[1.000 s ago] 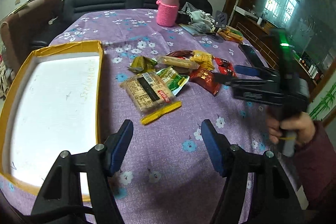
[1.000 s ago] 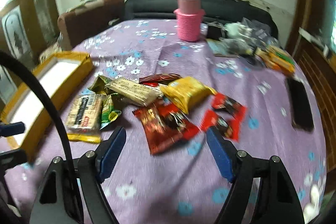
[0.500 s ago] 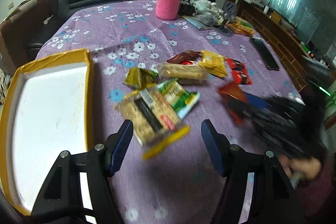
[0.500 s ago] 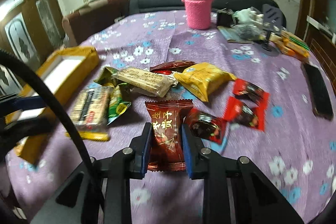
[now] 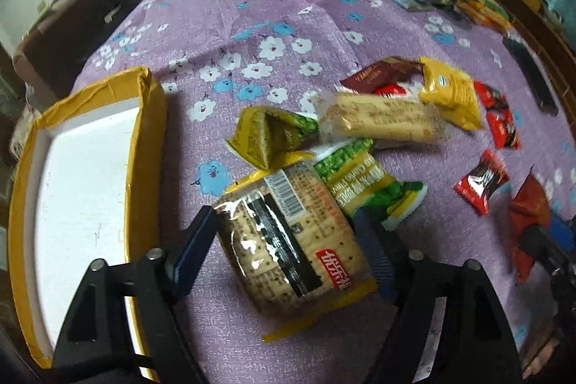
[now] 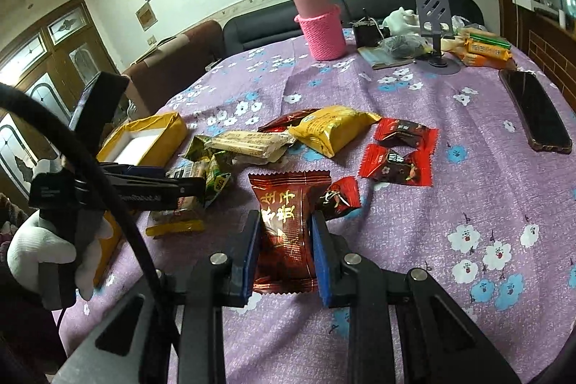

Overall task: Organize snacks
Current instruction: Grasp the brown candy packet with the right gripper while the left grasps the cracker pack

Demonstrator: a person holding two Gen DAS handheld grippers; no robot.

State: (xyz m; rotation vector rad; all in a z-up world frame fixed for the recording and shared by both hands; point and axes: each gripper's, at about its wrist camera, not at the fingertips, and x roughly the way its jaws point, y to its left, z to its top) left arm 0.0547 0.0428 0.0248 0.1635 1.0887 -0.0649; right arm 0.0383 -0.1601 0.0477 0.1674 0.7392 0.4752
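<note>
Snacks on table: left tool clamps cracker pack; right tool clamps red packet.

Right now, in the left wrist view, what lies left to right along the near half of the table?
Yellow-rimmed white tray → clear-wrapped cracker pack between the left gripper fingers → small red candy wrapper → dark red foil packet.
</note>
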